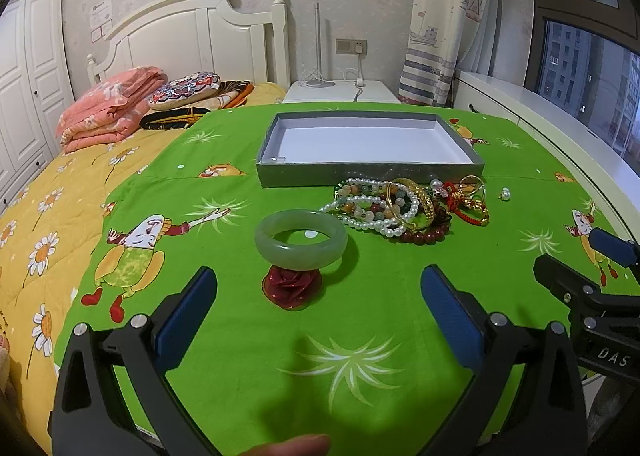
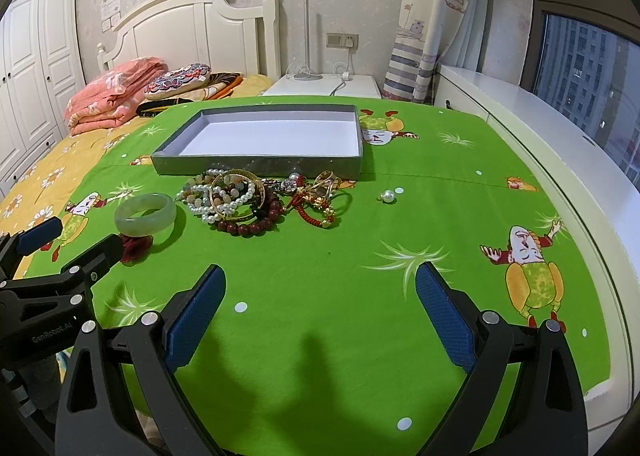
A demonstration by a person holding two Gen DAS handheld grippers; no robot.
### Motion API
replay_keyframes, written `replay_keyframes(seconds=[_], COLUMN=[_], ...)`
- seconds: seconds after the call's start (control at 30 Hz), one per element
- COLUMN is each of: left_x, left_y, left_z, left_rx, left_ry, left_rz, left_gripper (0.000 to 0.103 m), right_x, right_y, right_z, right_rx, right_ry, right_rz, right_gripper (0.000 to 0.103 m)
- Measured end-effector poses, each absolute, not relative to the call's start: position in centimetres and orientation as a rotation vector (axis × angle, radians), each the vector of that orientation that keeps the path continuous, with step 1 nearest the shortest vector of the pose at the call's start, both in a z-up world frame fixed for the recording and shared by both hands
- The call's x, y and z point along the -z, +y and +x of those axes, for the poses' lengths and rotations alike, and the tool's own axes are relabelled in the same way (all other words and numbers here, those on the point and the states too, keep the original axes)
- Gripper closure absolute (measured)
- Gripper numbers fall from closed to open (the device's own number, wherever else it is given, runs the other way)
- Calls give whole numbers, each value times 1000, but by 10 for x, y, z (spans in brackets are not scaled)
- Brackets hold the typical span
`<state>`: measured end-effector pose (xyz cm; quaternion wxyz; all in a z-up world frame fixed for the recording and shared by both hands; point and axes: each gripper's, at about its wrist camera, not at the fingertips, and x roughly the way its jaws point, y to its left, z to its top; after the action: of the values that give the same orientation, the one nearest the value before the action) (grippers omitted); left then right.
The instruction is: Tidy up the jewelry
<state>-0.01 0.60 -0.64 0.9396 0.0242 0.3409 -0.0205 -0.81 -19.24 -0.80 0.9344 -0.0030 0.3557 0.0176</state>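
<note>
So the jade bangle (image 1: 301,239) sits on the green cloth (image 1: 360,336), its near edge propped on a little red rose trinket (image 1: 292,288); just beside it to the right is the tangled heap of bead and pearl bracelets (image 1: 400,208), and a loose pearl earring (image 1: 505,193) lies a bit apart; the grey tray (image 1: 368,172) behind the heap has nothing in it yet, so I'd say sorting hasn't really started; left gripper (image 1: 318,288) is wide open, holding nothing, lined up on the bangle; right gripper (image 2: 320,288) is spread wide too, empty, hovering over bare cloth; next move looks like closing on the bangle without dragging the rose along, then lifting it into the tray.
</note>
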Motion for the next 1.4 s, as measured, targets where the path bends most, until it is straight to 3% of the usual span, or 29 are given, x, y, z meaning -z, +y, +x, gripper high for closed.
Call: replay_keyframes(seconds=[1.0, 1.4], left_x=[40, 49], left_y=[47, 51], left_z=[-9, 64], left_rx=[51, 149], left_ry=[768, 891], left_rz=[14, -11], left_gripper=[4, 4], right_x=[35, 61], right_y=[-214, -261], right_z=[4, 38], right_rx=[-35, -41], right_ry=[814, 917], right_rz=[27, 120], right_gripper=[13, 13])
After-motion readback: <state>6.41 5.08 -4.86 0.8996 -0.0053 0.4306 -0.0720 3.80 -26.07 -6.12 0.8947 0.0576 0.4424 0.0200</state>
